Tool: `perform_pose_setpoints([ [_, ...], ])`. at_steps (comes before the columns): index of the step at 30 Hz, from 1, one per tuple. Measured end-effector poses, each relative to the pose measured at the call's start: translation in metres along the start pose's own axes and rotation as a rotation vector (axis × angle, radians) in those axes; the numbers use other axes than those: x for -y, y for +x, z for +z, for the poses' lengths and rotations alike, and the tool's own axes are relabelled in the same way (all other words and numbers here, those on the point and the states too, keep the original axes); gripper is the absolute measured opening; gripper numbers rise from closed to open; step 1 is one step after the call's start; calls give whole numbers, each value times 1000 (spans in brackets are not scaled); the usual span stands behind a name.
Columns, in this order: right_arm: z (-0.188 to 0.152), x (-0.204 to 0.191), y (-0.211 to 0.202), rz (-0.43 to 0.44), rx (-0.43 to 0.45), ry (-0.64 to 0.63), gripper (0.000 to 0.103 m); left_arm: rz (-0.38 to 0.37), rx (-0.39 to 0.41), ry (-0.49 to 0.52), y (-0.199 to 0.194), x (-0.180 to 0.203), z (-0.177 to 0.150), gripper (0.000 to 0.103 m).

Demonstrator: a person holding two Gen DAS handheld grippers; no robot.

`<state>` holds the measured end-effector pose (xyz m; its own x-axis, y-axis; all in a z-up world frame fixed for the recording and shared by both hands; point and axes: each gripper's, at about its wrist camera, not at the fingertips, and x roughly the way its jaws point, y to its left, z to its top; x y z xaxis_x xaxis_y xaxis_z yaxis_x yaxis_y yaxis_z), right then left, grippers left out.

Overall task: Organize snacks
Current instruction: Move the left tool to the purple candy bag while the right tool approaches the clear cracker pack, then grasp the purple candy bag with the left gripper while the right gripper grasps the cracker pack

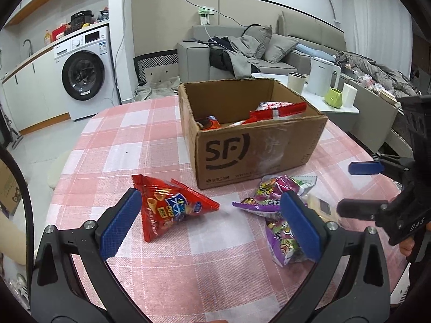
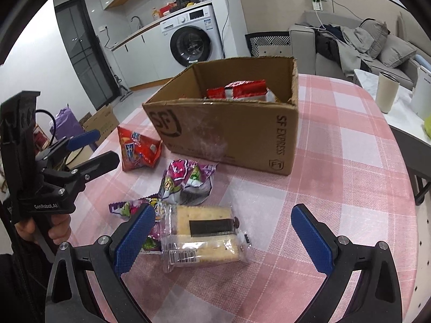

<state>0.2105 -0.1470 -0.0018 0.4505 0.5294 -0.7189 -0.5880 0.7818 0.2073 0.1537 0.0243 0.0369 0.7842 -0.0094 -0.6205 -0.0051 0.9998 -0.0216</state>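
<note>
The left gripper point(image 1: 210, 226) hovered low over the pink checked tablecloth point(image 1: 129, 134) with its jaws spread wide and nothing between them. Just beside its left finger lay the red triangular snack packet point(image 1: 167, 207), its long axis running left to right and its sharp tip pointing right toward the purple snack bags point(image 1: 272, 196). Those two purple bags sat one behind the other, crumpled, the nearer one partly hidden by the right finger. Behind them stood the open cardboard box point(image 1: 256, 156), already holding red packets point(image 1: 280, 109).

The right gripper point(image 2: 223, 239) was likewise wide open and empty. Between its fingers lay the clear-wrapped cracker pack point(image 2: 204, 237), flat, its long axis left to right, its left end touching the purple bags.
</note>
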Motion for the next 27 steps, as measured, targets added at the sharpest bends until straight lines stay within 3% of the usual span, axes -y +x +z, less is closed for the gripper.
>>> perform_pose_setpoints([
  [17, -14, -5, 30, 17, -107, -45, 103, -35, -40, 60, 11, 17, -8, 102],
  [27, -18, 10, 39, 11, -139, -15, 103, -95, -91, 68, 23, 21, -13, 102],
])
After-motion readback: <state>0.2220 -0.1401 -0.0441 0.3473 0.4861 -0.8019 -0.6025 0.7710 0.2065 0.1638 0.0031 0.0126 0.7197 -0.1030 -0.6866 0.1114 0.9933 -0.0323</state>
